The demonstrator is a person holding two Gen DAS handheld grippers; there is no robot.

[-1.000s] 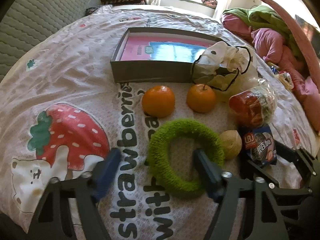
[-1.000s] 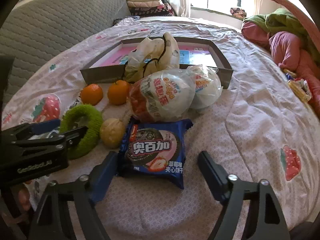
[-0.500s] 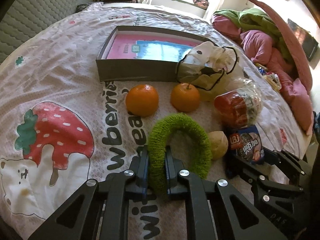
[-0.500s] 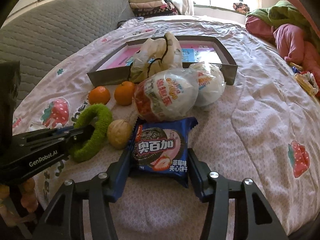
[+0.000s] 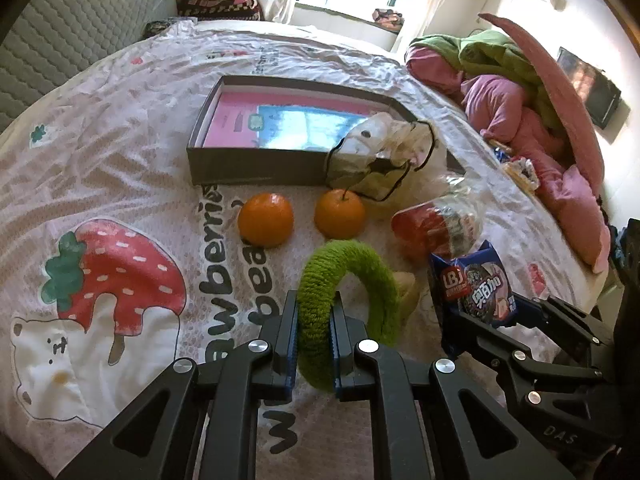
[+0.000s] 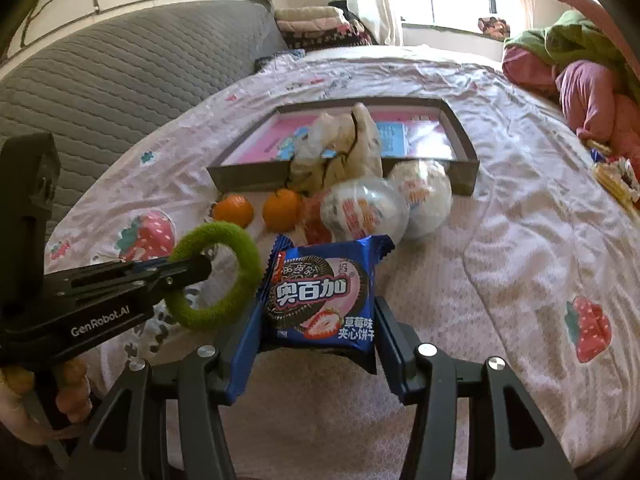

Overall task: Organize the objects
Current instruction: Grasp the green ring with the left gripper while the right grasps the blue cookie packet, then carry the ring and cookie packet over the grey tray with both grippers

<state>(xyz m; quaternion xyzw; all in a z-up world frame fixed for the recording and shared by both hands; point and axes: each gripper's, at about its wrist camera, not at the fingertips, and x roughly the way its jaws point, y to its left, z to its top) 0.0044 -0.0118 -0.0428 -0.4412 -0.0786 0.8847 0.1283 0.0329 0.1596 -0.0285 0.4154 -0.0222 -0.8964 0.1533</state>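
Note:
My left gripper (image 5: 314,320) is shut on the near side of a fuzzy green ring (image 5: 352,276) and holds it lifted above the bed; the ring also shows in the right wrist view (image 6: 224,280). My right gripper (image 6: 316,312) is shut on a blue cookie packet (image 6: 324,292), raised off the bedspread; the packet shows at the right of the left wrist view (image 5: 476,288). A shallow grey box (image 5: 256,168) with a pink and blue lining lies open further back (image 6: 464,136).
Two oranges (image 5: 266,220) (image 5: 340,214), a crumpled plastic bag (image 5: 380,156), two wrapped round snacks (image 6: 364,212) (image 6: 424,196) and a pale round thing (image 5: 406,282) lie before the box. Pink and green bedding (image 5: 520,92) is piled at right; a grey headboard (image 6: 120,64) at left.
Both grippers closed: the left on the green ring, the right on the cookie packet. Both objects have since been lifted off the bed.

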